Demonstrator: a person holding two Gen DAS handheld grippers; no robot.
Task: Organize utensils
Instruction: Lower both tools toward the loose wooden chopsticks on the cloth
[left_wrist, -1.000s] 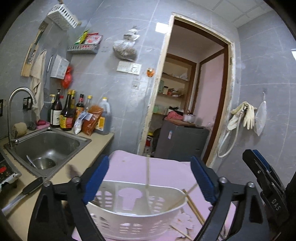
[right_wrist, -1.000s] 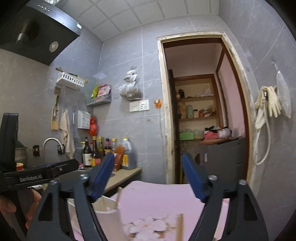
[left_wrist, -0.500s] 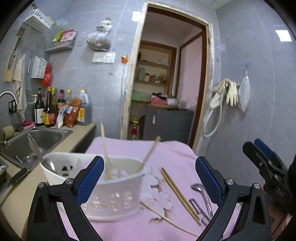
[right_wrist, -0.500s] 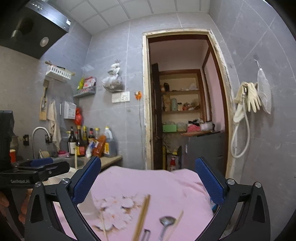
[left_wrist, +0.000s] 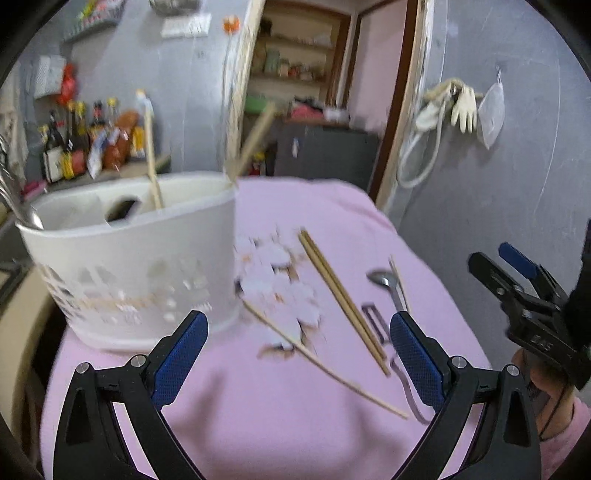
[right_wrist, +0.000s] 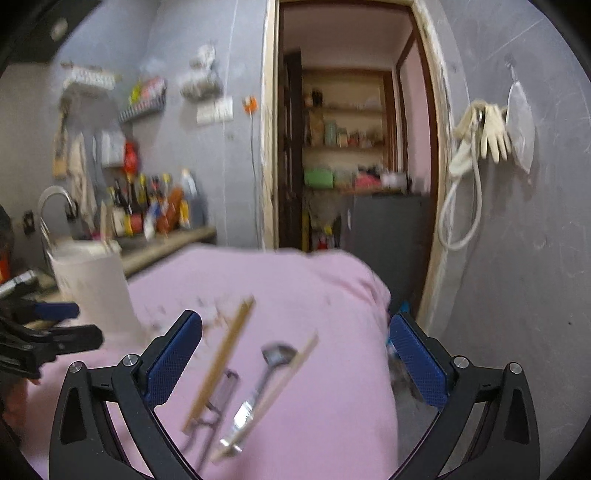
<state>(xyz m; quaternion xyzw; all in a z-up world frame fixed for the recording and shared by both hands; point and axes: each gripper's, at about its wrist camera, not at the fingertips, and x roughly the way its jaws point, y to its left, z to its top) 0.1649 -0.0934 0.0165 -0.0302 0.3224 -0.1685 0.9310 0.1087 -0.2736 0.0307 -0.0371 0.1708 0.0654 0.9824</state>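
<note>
Chopsticks (left_wrist: 341, 291), a spoon (left_wrist: 384, 280) and a peeler (left_wrist: 376, 323) lie loose on the pink worktop (left_wrist: 277, 406) beside the part-filled caddy (left_wrist: 140, 258), so most sorting remains, both tongs (left_wrist: 295, 354) (right_wrist: 293, 356) gaping empty.

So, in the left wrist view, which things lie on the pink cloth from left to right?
White utensil basket → single chopstick → pair of chopsticks → peeler → spoon.
</note>
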